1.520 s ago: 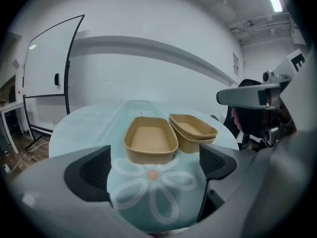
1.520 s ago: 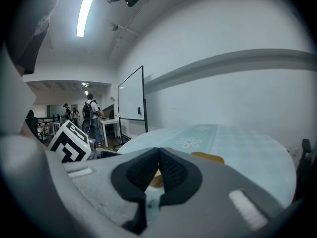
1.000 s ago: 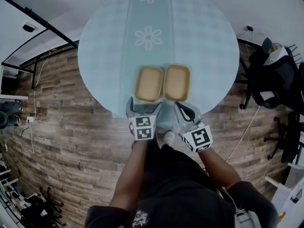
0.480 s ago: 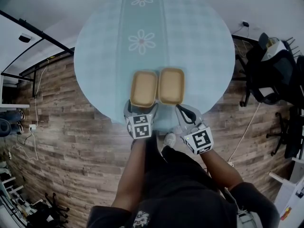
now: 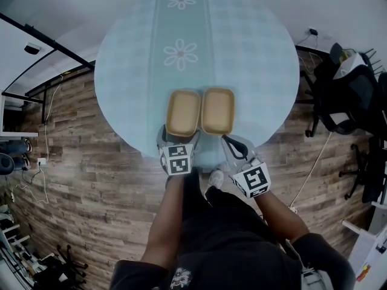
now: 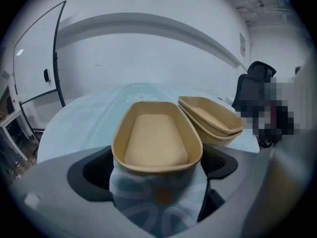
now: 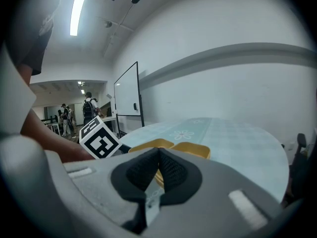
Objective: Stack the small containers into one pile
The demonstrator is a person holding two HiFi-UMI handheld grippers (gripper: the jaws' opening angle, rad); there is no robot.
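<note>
Jaws of the left gripper (image 6: 158,167) stand wide apart, straddling the near end of a single tan container (image 5: 182,112) at the round table's (image 5: 254,53) near edge. The right gripper (image 7: 158,168) is pinched together, empty, at that edge. There are three containers: the single one, and a nested pair (image 5: 217,110) just beside it.

Held the left tongs (image 5: 179,136) over the near edge of the bench (image 5: 254,71), jaws wide apart, tipped downward. Held the right tongs (image 5: 230,142) just beside them, jaws pressed fully together, nearer to level. Stretched both forearms (image 5: 166,222) forward from the body.
</note>
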